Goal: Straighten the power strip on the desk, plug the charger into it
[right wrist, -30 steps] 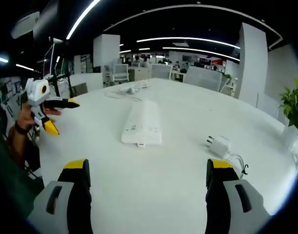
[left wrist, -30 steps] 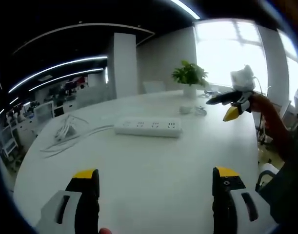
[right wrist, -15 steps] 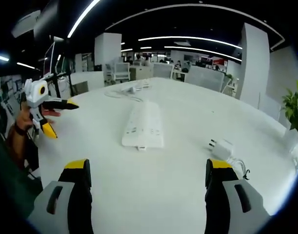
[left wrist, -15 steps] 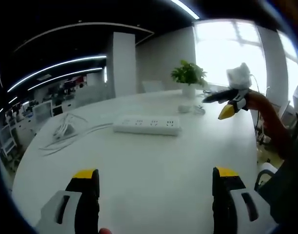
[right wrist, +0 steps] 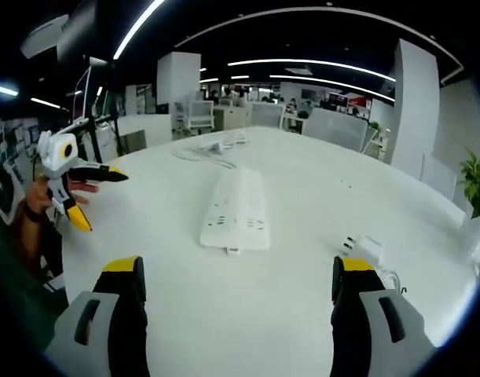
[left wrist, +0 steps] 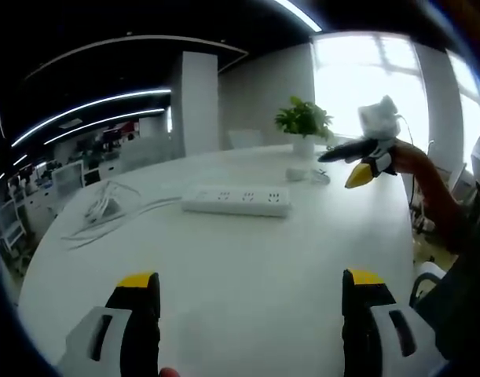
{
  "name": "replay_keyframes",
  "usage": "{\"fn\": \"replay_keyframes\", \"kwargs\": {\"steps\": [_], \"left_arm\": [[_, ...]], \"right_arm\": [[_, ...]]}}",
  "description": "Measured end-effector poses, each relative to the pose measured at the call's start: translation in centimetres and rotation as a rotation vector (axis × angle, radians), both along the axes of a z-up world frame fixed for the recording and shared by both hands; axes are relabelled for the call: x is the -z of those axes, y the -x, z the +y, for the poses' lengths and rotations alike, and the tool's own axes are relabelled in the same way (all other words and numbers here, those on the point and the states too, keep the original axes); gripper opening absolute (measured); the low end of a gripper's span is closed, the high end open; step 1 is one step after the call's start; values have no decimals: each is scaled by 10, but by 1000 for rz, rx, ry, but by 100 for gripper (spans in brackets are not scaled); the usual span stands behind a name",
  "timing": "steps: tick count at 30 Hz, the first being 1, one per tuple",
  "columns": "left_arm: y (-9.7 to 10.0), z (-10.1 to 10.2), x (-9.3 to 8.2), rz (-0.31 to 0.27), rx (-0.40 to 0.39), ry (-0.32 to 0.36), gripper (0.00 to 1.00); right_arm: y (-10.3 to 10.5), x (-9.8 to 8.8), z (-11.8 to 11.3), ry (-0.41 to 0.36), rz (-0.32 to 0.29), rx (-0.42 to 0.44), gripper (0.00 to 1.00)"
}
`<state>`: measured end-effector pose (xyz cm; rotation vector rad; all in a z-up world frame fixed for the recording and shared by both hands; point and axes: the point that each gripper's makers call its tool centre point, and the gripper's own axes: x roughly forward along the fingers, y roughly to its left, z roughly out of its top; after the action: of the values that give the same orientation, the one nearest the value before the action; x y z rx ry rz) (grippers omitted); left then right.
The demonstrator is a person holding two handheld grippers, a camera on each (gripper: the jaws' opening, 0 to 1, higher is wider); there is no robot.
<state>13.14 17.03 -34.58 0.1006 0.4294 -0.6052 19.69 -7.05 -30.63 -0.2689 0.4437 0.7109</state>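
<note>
The white power strip (left wrist: 237, 201) lies flat on the white table (left wrist: 224, 267), near its middle and clear of everything else; in the right gripper view the power strip (right wrist: 236, 210) runs lengthwise away from the camera, its rows of sockets facing up and a short tab at its near end. Its cord leads off toward a loose tangle of white cable (left wrist: 106, 212) lying farther along the table, seen in the right gripper view as a small heap of cable (right wrist: 212, 147) beyond the strip's far end. The white charger (right wrist: 364, 248) rests on the table well apart from the strip, off to its side, with a coil of thin cord just beside it; in the left gripper view the charger (left wrist: 297, 174) is a small pale shape near the table's far edge. Behind it stands a potted plant (left wrist: 305, 126) in a white pot, in front of a bright window. No writing on the strip or the charger can be read. The left hand-held gripper (left wrist: 251, 314) hangs above the bare near part of the table, its yellow-tipped jaws spread wide and holding nothing. The right hand-held gripper (right wrist: 236, 314) is likewise spread wide and empty over the table, short of the strip. Around the table lies an open office with desks, chairs, white columns and long ceiling light strips.
</note>
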Motion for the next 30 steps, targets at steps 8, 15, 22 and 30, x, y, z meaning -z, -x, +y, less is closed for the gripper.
{"fn": "replay_keyframes", "kwargs": {"steps": [8, 15, 22, 30], "left_arm": [[0, 1, 2, 0, 1, -3, 99], [0, 1, 1, -3, 1, -11, 99], [0, 0, -2, -10, 5, -23, 99], [1, 0, 1, -4, 5, -19, 99]], "right_arm": [[-4, 1, 4, 23, 4, 2, 99], [-8, 7, 10, 24, 17, -4, 98], [-15, 10, 16, 35, 28, -11, 98], [-22, 11, 24, 23, 30, -17, 98]]}}
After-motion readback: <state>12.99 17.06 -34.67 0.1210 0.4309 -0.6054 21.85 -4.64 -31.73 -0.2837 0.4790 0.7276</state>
